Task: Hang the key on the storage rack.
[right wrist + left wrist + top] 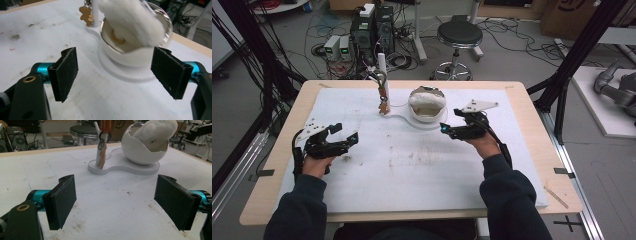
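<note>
A white egg-shaped bowl [428,107] with a white fluffy cloth [427,99] in it sits on a flat white base [399,118] at the back middle of the mat. A white post [382,75] on the same base carries a key ring with a brown tag [384,105]. My left gripper [346,136] rests open at the left of the mat, empty, facing the post [100,147] and bowl [143,151]. My right gripper [446,129] is open and empty just right of the bowl [135,53], with the cloth [132,21] straight ahead.
A white foam mat [412,165] with brown stains covers the wooden table [287,130]. Behind the table stand a black stool [458,37], computer boxes [372,27] and tangled cables. Black frame legs [572,60] rise at both sides.
</note>
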